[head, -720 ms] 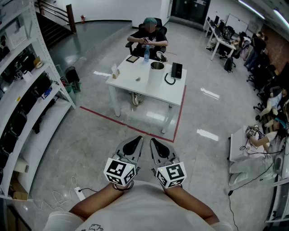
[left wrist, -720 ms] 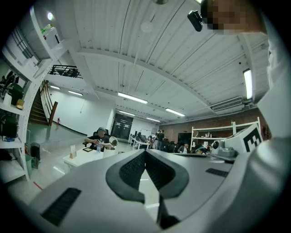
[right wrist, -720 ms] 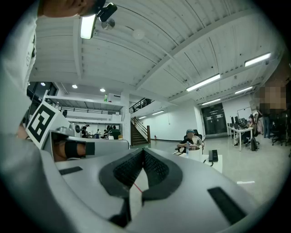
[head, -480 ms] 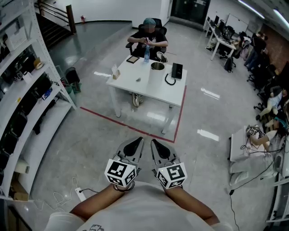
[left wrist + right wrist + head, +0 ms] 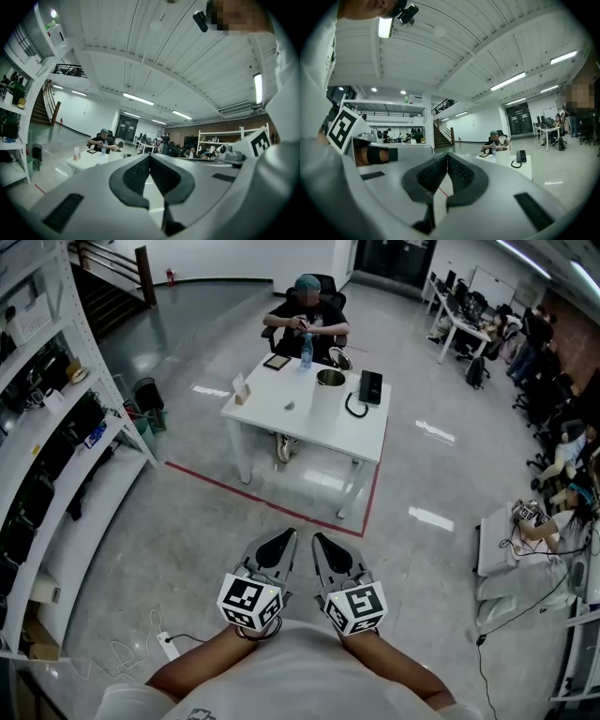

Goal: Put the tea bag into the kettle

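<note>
White kettle (image 5: 327,397) stands on the far table (image 5: 281,427); left gripper (image 5: 285,534) and right gripper (image 5: 320,538) jaws closed, empty.

Glossy grey floor (image 5: 187,521), white table (image 5: 328,432), white shelving (image 5: 84,512) at left

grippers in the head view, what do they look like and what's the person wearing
Left gripper and right gripper match: light grey tapered shells, black ribbed pads, each with a white cube bearing black square markers. The person wears a white short-sleeved top.
</note>
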Demonstrator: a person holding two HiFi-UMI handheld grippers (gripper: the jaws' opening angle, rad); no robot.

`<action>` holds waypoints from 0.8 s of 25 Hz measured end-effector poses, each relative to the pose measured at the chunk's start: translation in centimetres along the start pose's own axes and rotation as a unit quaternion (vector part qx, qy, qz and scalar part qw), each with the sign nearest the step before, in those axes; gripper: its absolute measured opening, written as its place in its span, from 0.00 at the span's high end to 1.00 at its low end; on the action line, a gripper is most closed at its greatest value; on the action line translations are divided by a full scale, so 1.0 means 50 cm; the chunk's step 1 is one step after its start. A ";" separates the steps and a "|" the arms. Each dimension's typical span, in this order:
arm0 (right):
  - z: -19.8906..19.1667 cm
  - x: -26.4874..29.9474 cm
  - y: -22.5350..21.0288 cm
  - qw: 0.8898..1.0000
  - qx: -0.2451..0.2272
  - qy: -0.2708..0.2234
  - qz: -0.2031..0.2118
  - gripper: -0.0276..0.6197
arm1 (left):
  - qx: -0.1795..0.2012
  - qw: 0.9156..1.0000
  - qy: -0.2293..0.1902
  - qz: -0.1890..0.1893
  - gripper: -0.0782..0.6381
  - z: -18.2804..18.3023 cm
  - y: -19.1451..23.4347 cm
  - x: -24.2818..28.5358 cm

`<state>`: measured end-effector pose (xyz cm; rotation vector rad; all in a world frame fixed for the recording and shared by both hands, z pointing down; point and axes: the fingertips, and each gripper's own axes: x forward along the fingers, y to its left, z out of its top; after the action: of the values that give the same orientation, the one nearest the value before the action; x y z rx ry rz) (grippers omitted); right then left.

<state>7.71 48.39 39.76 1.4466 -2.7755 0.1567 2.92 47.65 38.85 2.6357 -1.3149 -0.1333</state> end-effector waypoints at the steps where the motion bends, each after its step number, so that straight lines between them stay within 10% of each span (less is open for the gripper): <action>1: -0.001 0.009 0.002 1.000 0.000 0.001 0.001 0.94 | -0.004 1.000 0.002 0.002 0.88 -0.002 0.011 0.001; 20: -0.007 0.344 0.028 0.999 0.017 0.026 -0.019 0.94 | -0.008 1.000 0.006 -0.023 0.88 0.069 0.330 0.077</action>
<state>-3.30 35.17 40.89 1.4800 -2.7151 0.2400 -8.23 34.43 39.02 2.6509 -1.2451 -0.1346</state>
